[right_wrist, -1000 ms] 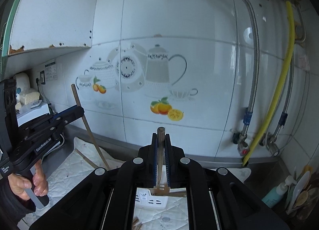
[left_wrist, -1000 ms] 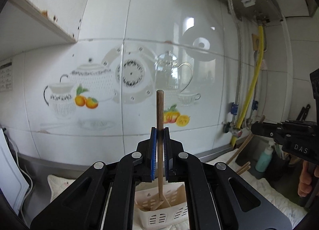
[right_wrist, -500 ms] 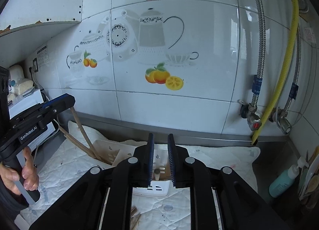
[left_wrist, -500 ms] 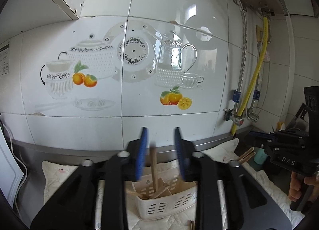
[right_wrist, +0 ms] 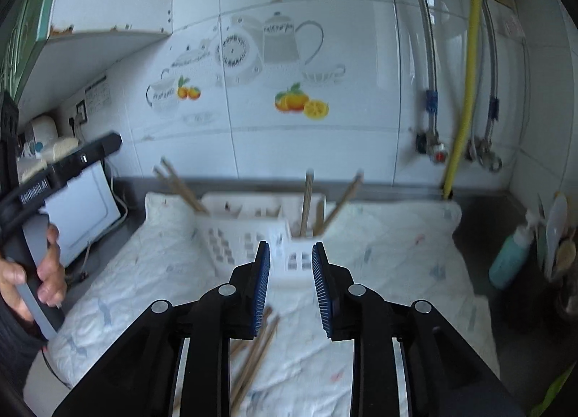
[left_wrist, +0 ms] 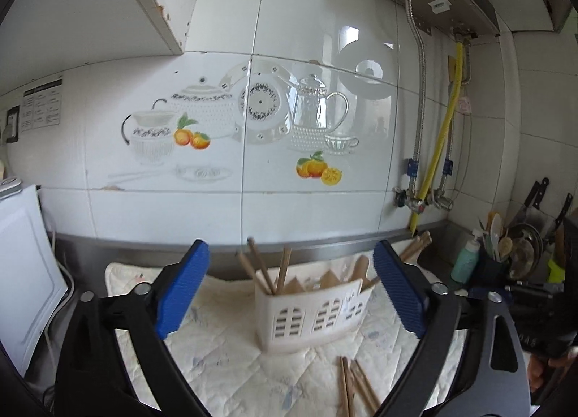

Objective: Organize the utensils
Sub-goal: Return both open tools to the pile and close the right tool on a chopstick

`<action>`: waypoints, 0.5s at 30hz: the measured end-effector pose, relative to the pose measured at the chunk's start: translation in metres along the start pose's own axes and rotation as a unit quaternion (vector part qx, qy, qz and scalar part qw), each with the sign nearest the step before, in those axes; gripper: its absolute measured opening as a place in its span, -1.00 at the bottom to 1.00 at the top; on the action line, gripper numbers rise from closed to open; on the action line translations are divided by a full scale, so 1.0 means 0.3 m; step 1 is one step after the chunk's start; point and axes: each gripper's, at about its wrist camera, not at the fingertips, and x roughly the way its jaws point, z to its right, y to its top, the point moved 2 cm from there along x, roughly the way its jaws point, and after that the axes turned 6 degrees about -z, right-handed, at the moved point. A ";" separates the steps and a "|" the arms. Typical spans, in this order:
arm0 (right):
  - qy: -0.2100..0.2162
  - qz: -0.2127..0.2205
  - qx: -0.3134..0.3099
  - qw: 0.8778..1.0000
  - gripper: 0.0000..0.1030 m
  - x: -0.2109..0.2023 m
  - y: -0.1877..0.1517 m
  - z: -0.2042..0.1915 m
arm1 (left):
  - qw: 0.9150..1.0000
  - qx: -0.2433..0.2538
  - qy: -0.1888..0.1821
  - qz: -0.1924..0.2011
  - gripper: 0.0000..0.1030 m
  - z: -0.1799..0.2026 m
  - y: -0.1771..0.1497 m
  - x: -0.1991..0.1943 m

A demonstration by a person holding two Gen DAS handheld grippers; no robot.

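Several wooden utensils [left_wrist: 281, 269] already stand in the white caddy [left_wrist: 310, 312]; loose chopsticks [left_wrist: 352, 388] remain on the worktop. Left tool [left_wrist: 289, 294] and right tool [right_wrist: 290, 287] are opening, both empty.

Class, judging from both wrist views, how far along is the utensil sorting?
Done: several wooden utensils stand in the white slotted plastic caddy. In hand: nothing; the left gripper and right gripper are both opening with nothing pressed between the pads. Left: loose wooden sticks lie on the quilted white cloth.
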 end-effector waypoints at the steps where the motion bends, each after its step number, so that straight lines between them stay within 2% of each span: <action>1: 0.000 -0.008 0.002 1.000 -0.53 0.001 -0.052 -0.015 | 1.000 0.001 0.006 -0.004 0.89 0.000 -0.031 -0.019; 10: 0.008 -0.074 0.044 0.996 -0.54 0.035 -0.423 -0.142 | 0.998 -0.025 0.016 -0.056 0.90 -0.035 -0.259 -0.106; 15: 0.004 -0.084 0.068 0.994 -0.65 0.043 -0.533 -0.187 | 0.996 -0.020 0.029 -0.079 0.90 -0.039 -0.375 -0.132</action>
